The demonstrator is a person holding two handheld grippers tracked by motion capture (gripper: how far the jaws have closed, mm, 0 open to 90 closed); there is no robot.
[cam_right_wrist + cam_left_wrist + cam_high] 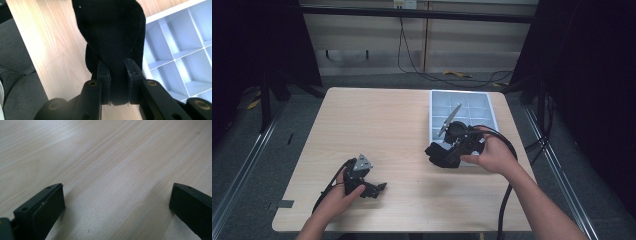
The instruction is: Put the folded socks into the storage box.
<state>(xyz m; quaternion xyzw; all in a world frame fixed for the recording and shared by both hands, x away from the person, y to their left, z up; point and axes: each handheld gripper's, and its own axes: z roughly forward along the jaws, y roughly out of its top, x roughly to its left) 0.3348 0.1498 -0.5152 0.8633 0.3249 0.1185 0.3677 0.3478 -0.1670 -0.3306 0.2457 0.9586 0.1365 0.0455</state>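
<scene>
Already your right gripper (117,82) pinched the black cloth (112,37), its length hanging toward the table, beside the tray (490,107), while your left gripper (117,205) rested wide and empty.

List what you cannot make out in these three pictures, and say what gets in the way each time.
- Black cloth: its top is cut off by the right gripper view's edge.
- Tray: near compartments hidden behind the right gripper in the high view.
- Left gripper: right jaw cut off by the edge.

Pale wooden table (377,120), grey floor (242,150), dark curtains (257,40)
</scene>
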